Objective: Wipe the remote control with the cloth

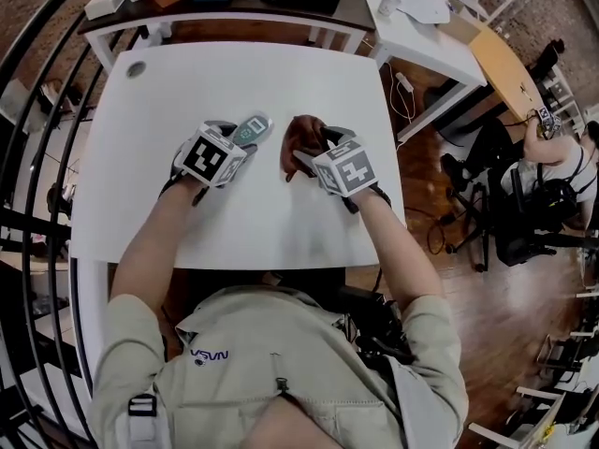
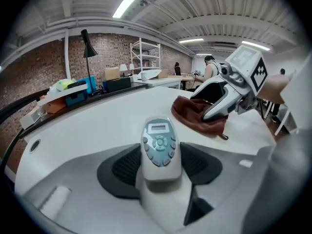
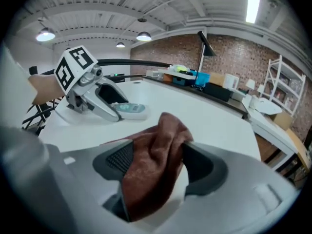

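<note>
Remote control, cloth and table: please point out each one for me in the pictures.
remote control (image 2: 158,147), left gripper view, on its button pad.
cloth (image 3: 156,160), right gripper view, on its middle fold.
table (image 1: 243,73), head view, on its bare white top.

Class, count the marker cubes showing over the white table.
2. One marker cube tops the left gripper, at the remote control; the other tops the right gripper, at the cloth. None looks hidden.
</note>
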